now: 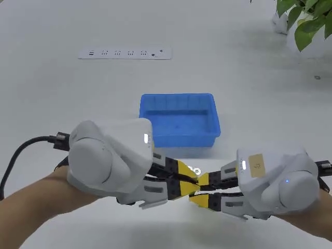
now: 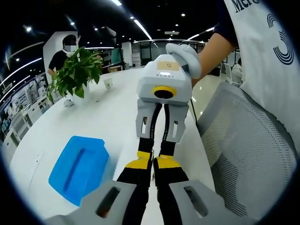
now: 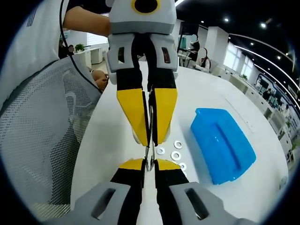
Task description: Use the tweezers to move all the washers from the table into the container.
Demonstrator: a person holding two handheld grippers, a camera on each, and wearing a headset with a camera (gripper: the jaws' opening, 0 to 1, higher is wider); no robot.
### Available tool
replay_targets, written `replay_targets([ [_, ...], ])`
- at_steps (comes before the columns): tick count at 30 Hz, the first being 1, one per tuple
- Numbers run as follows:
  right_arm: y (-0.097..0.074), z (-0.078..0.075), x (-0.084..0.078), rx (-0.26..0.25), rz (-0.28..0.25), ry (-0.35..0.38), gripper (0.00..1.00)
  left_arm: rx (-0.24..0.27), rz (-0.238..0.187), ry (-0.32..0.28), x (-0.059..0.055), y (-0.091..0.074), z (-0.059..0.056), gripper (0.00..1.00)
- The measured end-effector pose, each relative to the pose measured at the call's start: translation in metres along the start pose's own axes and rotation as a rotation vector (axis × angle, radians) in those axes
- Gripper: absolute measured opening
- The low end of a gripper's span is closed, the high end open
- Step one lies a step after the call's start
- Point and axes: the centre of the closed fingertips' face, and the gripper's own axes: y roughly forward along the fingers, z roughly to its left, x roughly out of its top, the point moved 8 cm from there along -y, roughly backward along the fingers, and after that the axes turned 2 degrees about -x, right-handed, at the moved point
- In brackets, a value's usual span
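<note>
My left gripper [image 1: 192,187] and right gripper [image 1: 199,191] meet tip to tip above the white table [image 1: 62,104], just in front of the blue container [image 1: 179,119]. In the right gripper view the thin metal tweezers [image 3: 149,151] run between both pairs of yellow pads. My right gripper [image 3: 148,165] is shut on their near end, and the left gripper [image 3: 150,133] is shut on them from above. Several washers [image 3: 176,155] lie on the table beside the container [image 3: 222,145]. Their cluster [image 1: 194,170] peeks out behind the fingers. The left gripper [image 2: 153,163] has its jaws together.
A white power strip [image 1: 124,53] lies at the far side of the table. A potted plant [image 1: 306,21] stands at the far right corner. A grey mesh chair [image 2: 248,154] is behind the person. A black cable [image 1: 21,150] trails from the left gripper.
</note>
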Motion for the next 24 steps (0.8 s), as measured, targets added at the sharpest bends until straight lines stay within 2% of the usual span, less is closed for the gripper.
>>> replay_targets([
  [4,0.004,0.002,0.005,0.008,-0.006,-0.018,0.11,0.008,-0.023,0.009,0.004,-0.006,0.0,0.06],
  [7,0.006,0.003,0.007,0.001,-0.005,-0.051,0.11,0.001,-0.014,0.013,0.003,-0.009,-0.002,0.06],
  [10,0.006,0.002,0.014,0.018,-0.048,-0.013,0.13,0.005,-0.033,0.01,0.003,-0.016,-0.004,0.06],
  [12,0.006,0.0,0.016,0.006,-0.049,-0.02,0.15,0.012,-0.032,0.01,0.002,-0.019,-0.005,0.06],
  [17,0.009,-0.001,0.02,0.013,-0.061,-0.008,0.16,0.039,-0.045,-0.001,-0.002,-0.027,-0.006,0.06],
  [24,0.014,0.001,0.028,0.021,-0.095,0.022,0.15,0.047,-0.064,-0.018,-0.006,-0.035,-0.008,0.06],
])
